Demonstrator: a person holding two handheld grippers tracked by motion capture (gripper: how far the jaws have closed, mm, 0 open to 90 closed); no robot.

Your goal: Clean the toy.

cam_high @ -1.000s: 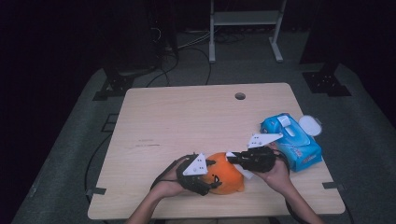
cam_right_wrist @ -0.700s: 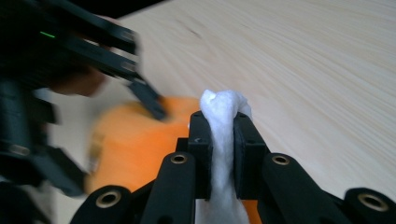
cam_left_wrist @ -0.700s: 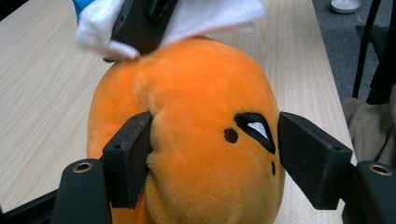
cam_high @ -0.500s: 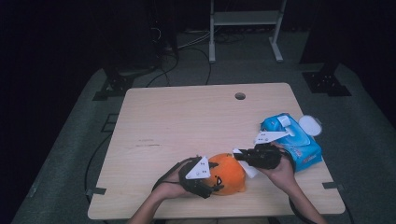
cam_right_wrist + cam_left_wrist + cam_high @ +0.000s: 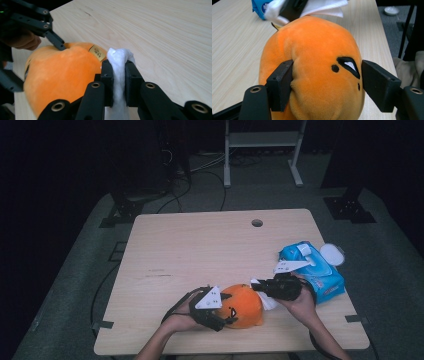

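An orange plush toy (image 5: 244, 306) lies near the table's front edge. My left gripper (image 5: 225, 317) is shut on it from the left; in the left gripper view both pads (image 5: 280, 85) press into the plush (image 5: 317, 57) beside its black eye. My right gripper (image 5: 257, 286) sits just right of the toy's far side, shut on a crumpled white tissue (image 5: 118, 58). In the right gripper view the tissue stands up between the jaws (image 5: 118, 72), right next to the plush (image 5: 57, 75) and its small tag.
A blue wipes pack (image 5: 312, 270) lies at the table's right edge behind my right hand, with a white round lid (image 5: 332, 254) beside it. The wooden table (image 5: 200, 250) has a small hole (image 5: 257, 223) near its far edge. A metal stand and cables are on the floor beyond.
My right gripper has shifted a little to the right and down with the tissue in it. The left gripper and the plush have stayed put.
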